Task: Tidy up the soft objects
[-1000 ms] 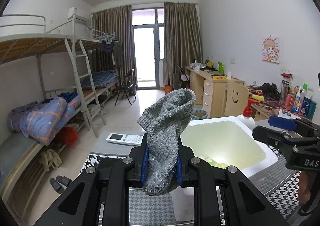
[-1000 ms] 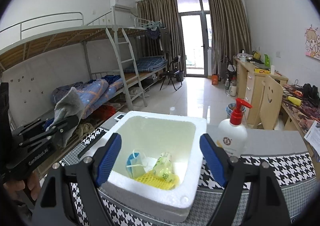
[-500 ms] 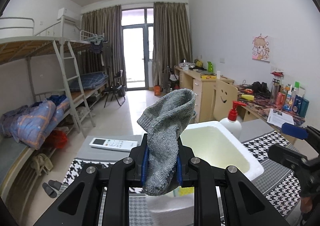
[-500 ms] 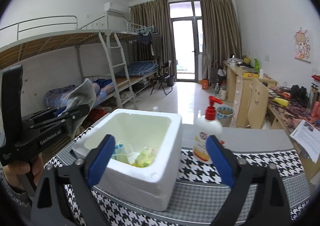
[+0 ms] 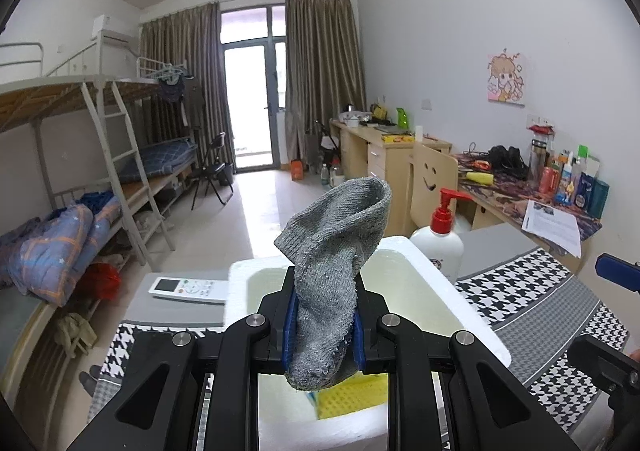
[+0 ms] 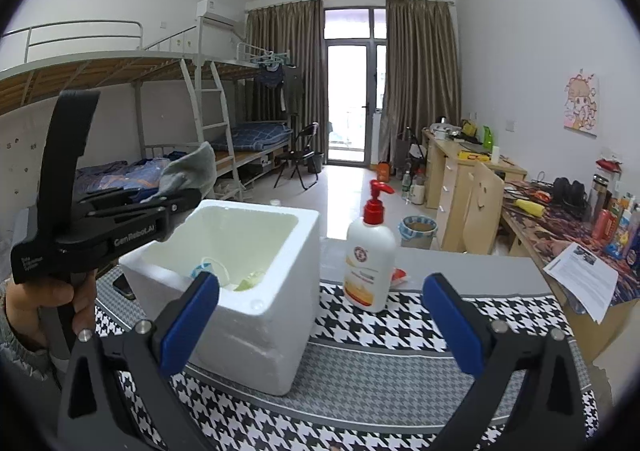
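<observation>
A grey sock (image 5: 336, 243) stands up out of my left gripper (image 5: 322, 331), whose blue pads are shut on its lower part. The gripper hangs over the near left side of a white foam box (image 5: 472, 315), where a yellow soft item (image 5: 352, 395) lies on the bottom. In the right wrist view the sock (image 6: 192, 167) and left gripper (image 6: 188, 195) sit above the box's (image 6: 256, 303) left rim. Inside are a blue-and-white mask (image 6: 208, 271) and a green item (image 6: 248, 283). My right gripper (image 6: 320, 323) is wide open, empty, in front of the box's right corner.
A white pump bottle with a red top (image 6: 370, 255) stands right of the box on the houndstooth cloth (image 6: 400, 331). A remote control (image 5: 186, 288) lies behind the box at the left, with a dark phone (image 6: 124, 285) nearby. A printed sheet (image 6: 584, 279) lies far right.
My left gripper has carried the sock from beside the box to over its near left side. The right gripper's jaws have spread wider and it has drifted right, off the box.
</observation>
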`<state>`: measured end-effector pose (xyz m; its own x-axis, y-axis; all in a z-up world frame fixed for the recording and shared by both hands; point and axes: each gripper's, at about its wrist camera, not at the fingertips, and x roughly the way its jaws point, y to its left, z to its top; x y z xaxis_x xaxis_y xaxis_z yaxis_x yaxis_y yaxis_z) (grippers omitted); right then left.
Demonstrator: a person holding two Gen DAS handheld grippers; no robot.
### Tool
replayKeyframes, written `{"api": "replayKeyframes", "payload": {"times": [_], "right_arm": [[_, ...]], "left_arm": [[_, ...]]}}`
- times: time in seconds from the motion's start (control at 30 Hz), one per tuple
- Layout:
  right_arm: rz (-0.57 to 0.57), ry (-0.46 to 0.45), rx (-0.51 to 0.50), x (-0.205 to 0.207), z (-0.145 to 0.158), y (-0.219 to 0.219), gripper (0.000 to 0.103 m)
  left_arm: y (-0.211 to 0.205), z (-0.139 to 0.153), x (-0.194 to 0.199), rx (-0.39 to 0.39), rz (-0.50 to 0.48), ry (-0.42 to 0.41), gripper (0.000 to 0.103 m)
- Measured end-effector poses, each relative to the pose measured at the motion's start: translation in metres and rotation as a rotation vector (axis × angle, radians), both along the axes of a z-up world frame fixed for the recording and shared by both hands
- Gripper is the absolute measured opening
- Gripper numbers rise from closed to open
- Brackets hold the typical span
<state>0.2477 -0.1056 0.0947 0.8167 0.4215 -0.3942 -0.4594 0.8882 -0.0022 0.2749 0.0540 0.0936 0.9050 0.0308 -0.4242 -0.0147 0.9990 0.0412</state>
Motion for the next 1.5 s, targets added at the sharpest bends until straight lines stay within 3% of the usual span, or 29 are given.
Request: {"api": "replayKeyframes", "payload": {"times": [0.33, 0.4, 0.5, 0.53, 0.63, 0.93, 1.5], "right_arm": [[-0.031, 0.005, 0.006, -0.003, -0.006, -0.018, 0.103], [-0.037, 0.004, 0.007, -0.006, -0.006, -0.019, 0.103], [-0.045, 0.005, 0.005, -0.006, -0.007, -0.022, 0.103], [-0.045, 0.006, 0.006, -0.006, -0.007, -0.022, 0.103], [-0.048, 0.007, 0.008, -0.006, -0.008, -0.023, 0.103], [-0.043, 0.006, 0.013, -0.01, -0.008, -0.022, 0.103], [0.002, -0.057, 0.02, -0.061, 0.009, -0.02, 0.103]], "left_arm": [[-0.009, -0.004, 0.016, 0.019, -0.002, 0.019, 0.026], [-0.011, -0.004, 0.019, 0.027, -0.003, 0.023, 0.04], [-0.013, -0.005, 0.019, 0.033, 0.005, 0.005, 0.083], [-0.013, -0.005, 0.017, 0.043, 0.02, -0.014, 0.091], [-0.012, -0.003, 0.014, 0.045, 0.035, -0.034, 0.102], [-0.012, -0.001, 0.001, 0.037, 0.054, -0.056, 0.102], [-0.009, 0.021, -0.072, 0.028, 0.078, -0.145, 0.102]]}}
